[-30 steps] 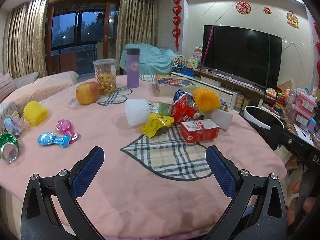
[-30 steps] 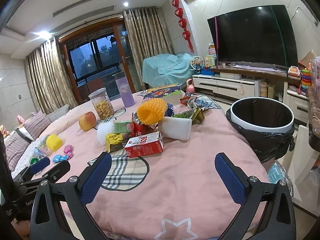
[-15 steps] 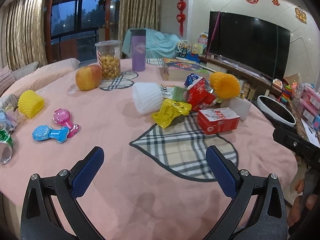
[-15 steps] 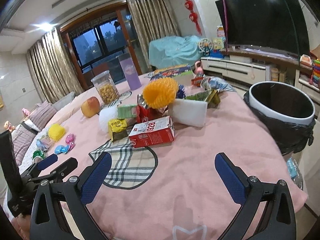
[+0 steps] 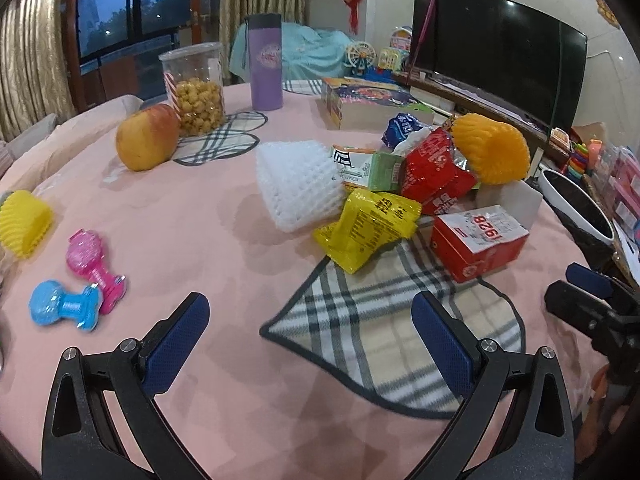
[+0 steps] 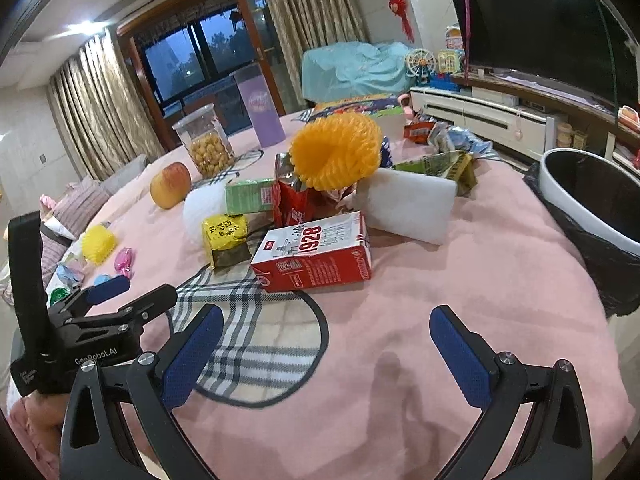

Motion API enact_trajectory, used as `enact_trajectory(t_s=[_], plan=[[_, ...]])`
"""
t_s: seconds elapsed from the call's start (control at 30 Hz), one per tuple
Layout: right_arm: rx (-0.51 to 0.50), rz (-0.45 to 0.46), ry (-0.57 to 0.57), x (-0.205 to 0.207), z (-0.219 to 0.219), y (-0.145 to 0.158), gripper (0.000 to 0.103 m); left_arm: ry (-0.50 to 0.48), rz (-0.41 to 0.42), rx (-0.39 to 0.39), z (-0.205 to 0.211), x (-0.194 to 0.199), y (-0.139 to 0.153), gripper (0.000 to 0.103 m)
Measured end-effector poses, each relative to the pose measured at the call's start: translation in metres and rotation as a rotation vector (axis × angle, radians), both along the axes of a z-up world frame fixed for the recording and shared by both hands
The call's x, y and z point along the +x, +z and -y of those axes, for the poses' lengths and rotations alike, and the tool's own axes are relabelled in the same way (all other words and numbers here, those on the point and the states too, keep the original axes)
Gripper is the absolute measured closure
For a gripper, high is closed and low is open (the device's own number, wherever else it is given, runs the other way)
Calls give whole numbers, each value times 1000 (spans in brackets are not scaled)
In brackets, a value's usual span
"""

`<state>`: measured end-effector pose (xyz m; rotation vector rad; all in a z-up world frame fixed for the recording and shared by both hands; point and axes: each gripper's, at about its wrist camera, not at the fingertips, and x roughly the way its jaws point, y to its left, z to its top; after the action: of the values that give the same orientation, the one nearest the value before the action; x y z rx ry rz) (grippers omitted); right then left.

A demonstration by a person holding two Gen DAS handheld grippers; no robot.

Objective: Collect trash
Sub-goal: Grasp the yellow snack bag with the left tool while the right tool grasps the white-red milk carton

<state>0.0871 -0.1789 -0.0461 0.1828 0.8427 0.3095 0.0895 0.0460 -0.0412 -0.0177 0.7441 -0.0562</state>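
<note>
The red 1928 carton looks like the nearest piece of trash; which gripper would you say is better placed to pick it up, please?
Probably the right gripper: it is open, the carton lies just ahead of it, and the bin stands on its side.

The bin (image 5: 576,204) is cut by the left view's right edge, and its floor is lost in black in the right view. The red bag (image 6: 294,204) sits half behind the orange foam net (image 6: 336,152). The blue toy (image 5: 64,306) is blurred. Small print on the yellow packet (image 5: 370,224) is unreadable.
</note>
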Motion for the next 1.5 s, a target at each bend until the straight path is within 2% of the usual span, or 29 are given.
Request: enact_trajectory(t_s=[0.33,0.47,0.57,0.63,0.67,0.7,0.73,0.8,0.9,1.0,1.03,1.07,1.2,1.33,1.4,1.43,1.5], plan=[[-31,-57,19,29,-16,-14,0,-112,-75,-32,1,43,-7,0],[-40,-83,26,36,-18,-19,0,-172,-99,-18,8,54,-11,3],[-44,-99,33,41,-20,-23,0,-204,-112,-2,13,61,-13,15],[-50,-108,35,43,-20,-25,0,-221,-128,-10,14,66,-15,37],[-56,-113,34,45,-20,-26,0,-230,-137,-20,13,69,-16,45],[-62,-117,32,46,-21,-27,0,-241,-145,-32,12,70,-16,58],[-65,-121,30,47,-20,-27,0,-246,-146,-38,11,72,-17,66],[-68,-121,27,49,-20,-27,1,-258,-139,-52,10,72,-16,75],[-91,-119,25,53,-24,-25,3,-270,-125,-64,10,69,-14,78],[-123,-113,30,51,-28,-25,32,-271,-93,-53,11,62,-9,80],[-131,-116,25,51,-27,-26,56,-271,-87,-51,10,60,-9,80],[-128,-126,22,51,-25,-27,65,-269,-85,-51,11,58,-8,80],[-63,-134,22,48,-13,-25,61,-250,-82,-58,7,49,-7,81],[-29,-122,48,46,-8,-18,25,-222,-83,-78,-1,38,-6,81],[-29,-102,79,48,-10,-14,24,-210,-86,-86,-5,34,-7,84],[-44,-89,93,51,-10,-11,23,-205,-92,-90,-8,33,-8,101],[-55,-79,123,58,-11,-10,23,-189,-105,-112,-13,30,-10,101]])
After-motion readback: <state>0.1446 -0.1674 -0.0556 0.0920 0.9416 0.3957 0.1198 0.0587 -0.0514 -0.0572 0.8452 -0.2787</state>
